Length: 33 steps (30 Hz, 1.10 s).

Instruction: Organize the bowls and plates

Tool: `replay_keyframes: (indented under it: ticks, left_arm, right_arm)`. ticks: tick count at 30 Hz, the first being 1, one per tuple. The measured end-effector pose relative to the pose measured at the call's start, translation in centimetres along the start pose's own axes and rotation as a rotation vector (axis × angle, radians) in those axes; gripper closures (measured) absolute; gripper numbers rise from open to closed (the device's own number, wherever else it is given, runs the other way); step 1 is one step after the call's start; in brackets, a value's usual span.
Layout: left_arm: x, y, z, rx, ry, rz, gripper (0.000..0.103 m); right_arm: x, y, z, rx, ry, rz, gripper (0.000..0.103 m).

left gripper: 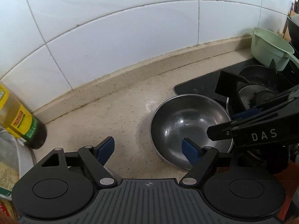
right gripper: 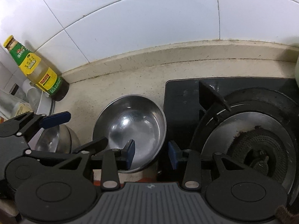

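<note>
Here we hold both grippers over bench (left gripper: 119, 112). Left gripper (left gripper: 149, 149) fingers wide open, empty. Right gripper (right gripper: 151, 154) fingers open around bowl (right gripper: 130, 127) rim, not squeezing.

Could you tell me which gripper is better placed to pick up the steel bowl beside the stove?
Right. The right gripper is open with the steel bowl's near rim between its fingers; the left gripper is open beside the bowl.
</note>
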State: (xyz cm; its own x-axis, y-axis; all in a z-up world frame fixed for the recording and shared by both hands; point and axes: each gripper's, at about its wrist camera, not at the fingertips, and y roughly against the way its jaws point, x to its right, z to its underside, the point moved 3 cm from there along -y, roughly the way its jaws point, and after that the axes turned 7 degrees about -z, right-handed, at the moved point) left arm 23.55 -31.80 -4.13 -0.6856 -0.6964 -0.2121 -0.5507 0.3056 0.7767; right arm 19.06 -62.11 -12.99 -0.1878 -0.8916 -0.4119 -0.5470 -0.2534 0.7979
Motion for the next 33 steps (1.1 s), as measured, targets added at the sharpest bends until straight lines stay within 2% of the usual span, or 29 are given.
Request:
replay_keyframes:
  ticks: [11, 13, 16, 17, 28, 33]
  left_arm:
    - [0.7, -2.8, 0.4, -0.060, -0.007, 0.042, 0.031]
    - [0.8, -3.0, 0.5, -0.069, -0.006, 0.047, 0.032]
    - [0.9, -3.2, 0.4, -0.067, -0.012, 0.050, 0.038]
    - [0.9, -3.2, 0.4, -0.069, -0.013, 0.057, 0.041]
    - [1.0, -3.2, 0.1, -0.066, -0.007, 0.068, 0.042]
    - [0.9, -2.3, -0.4, -0.040, 0.004, 0.079, 0.042]
  right_arm:
    - [0.1, -1.3, 0.0, -0.034, 0.013, -0.028, 0.068]
    - [0.0, -1.4, 0.0, -0.034, 0.022, -0.021, 0.072]
    - [0.2, -1.5, 0.0, -0.035, 0.009, -0.033, 0.083]
    - [0.2, -1.6, 0.0, -0.036, 0.011, -0.040, 0.083]
    - [0.6, -2.1, -0.4, -0.026, 0.007, -0.039, 0.086]
    - [1.1, -1.9, -0.4, -0.017, -0.023, -0.055, 0.086]
